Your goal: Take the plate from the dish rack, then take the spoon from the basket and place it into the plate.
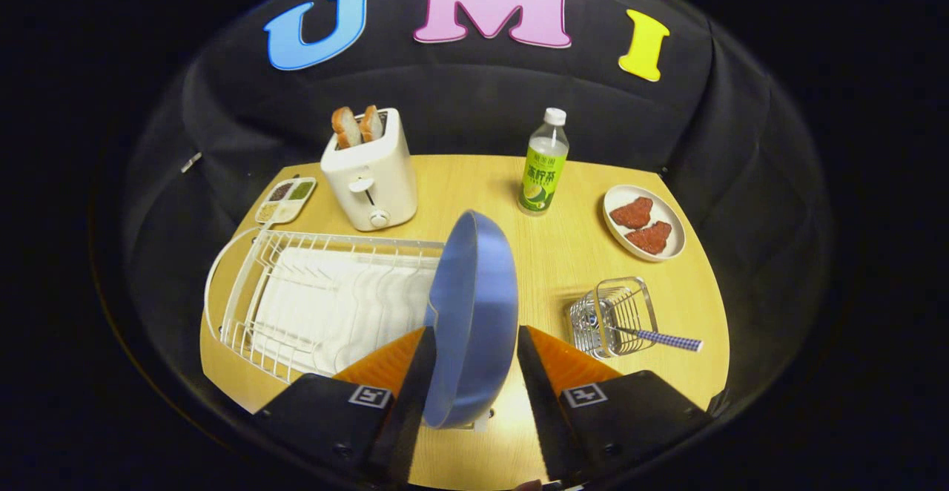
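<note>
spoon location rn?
In the gripper view the spoon lies in the wire basket, handle poking out, ahead of the tool on the side away from the dish rack, near the meat plate.

The counter (460, 179) is seen from above and close by a fisheye camera mounted on the tongs (471, 372), aimed forward along their fingers toward the booth's far wall.

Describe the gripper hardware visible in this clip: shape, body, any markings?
The gripper has two flat, tapering fingers with toothed inner edges. Each is mounted on a black block bearing a square black-and-white fiducial tag. No cables or sleeve are visible.
</note>
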